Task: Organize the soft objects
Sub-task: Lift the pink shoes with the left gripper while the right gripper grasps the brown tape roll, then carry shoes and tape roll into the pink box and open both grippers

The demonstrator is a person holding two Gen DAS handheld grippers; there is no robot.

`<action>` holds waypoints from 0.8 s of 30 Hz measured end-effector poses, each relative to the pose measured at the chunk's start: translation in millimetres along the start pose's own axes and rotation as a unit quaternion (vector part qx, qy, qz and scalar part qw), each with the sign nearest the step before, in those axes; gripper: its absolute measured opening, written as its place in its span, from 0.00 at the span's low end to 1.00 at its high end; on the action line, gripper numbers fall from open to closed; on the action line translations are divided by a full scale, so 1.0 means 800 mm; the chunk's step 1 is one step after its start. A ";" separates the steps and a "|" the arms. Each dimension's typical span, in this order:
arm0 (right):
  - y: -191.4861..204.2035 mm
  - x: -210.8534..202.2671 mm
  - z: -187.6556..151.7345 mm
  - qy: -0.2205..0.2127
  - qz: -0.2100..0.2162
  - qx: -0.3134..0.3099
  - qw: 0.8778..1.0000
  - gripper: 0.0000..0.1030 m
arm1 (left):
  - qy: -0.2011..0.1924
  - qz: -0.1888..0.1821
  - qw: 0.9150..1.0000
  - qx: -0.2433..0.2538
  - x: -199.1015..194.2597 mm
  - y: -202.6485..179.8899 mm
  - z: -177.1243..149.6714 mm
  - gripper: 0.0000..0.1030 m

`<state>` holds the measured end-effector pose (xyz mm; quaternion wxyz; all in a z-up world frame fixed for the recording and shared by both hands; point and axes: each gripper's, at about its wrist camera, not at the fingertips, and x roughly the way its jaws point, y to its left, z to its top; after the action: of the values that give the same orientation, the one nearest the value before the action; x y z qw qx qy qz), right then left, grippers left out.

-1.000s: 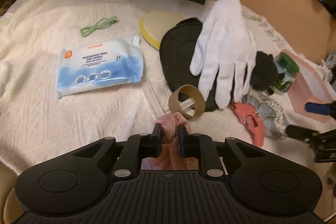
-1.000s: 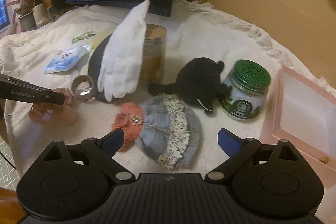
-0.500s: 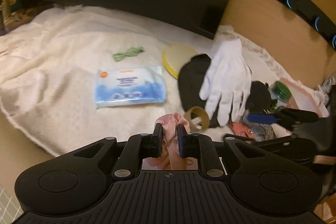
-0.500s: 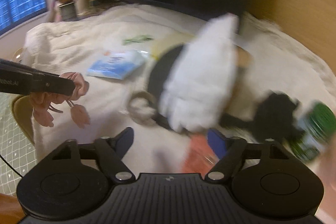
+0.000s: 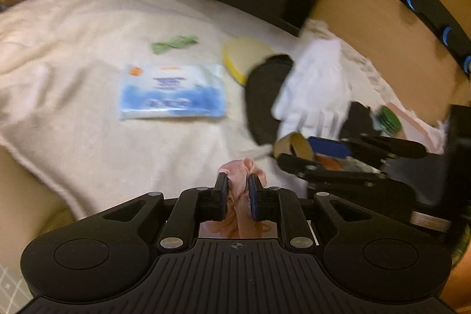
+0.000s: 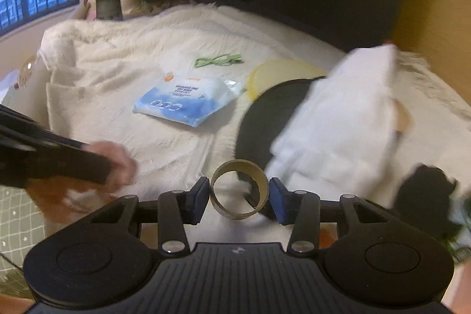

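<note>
Through my left wrist camera, my left tongs (image 5: 238, 184) are pinching a pink cloth (image 5: 242, 170); it bunches up above the tips and hangs down between the fingers, its long axis running along them. Ahead on the white blanket (image 5: 88, 72) lie a pack of wipes (image 5: 172, 91), a green tie (image 5: 172, 43), a yellow lid (image 5: 244, 55) and a white glove (image 5: 316, 87) draped over a black pad (image 5: 262, 96), fingers pointing toward me. My right tongs (image 5: 312, 150) reach in from the right at a cardboard ring (image 5: 294, 144).

Through my right wrist camera, my right tongs (image 6: 237, 196) are spread, with the cardboard ring (image 6: 239, 193) standing on edge between the blue pads, its opening facing me; I cannot tell whether they touch it. The glove (image 6: 341, 119) lies right, blurred. The left tongs (image 6: 107, 167) hold the pink cloth (image 6: 116, 161) at left, off the blanket's (image 6: 132, 43) edge.
</note>
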<state>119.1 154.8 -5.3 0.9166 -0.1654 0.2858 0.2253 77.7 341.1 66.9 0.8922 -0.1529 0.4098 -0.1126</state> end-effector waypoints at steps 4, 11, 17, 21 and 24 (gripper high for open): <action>-0.037 -0.059 -0.028 0.000 -0.038 0.040 0.998 0.43 | 0.045 -0.071 0.996 0.038 0.024 -0.042 0.003 0.17; -0.106 -0.148 -0.095 0.031 -0.156 0.122 0.980 0.43 | 0.151 -0.188 0.958 0.155 0.077 -0.146 -0.024 0.17; -0.155 -0.235 -0.123 0.012 -0.259 0.191 0.947 0.43 | 0.159 -0.298 0.920 0.198 0.096 -0.239 0.006 0.17; -0.189 -0.282 -0.111 -0.023 -0.311 0.209 0.927 0.43 | 0.132 -0.351 0.904 0.208 0.109 -0.303 0.054 0.17; -0.211 -0.299 -0.097 -0.046 -0.337 0.208 0.917 0.43 | 0.099 -0.362 0.900 0.223 0.120 -0.356 0.092 0.17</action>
<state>-5.8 -97.1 106.7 0.9640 -0.0472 0.2113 -0.1544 173.7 58.9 149.0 0.7554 -0.0757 0.3771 -0.5304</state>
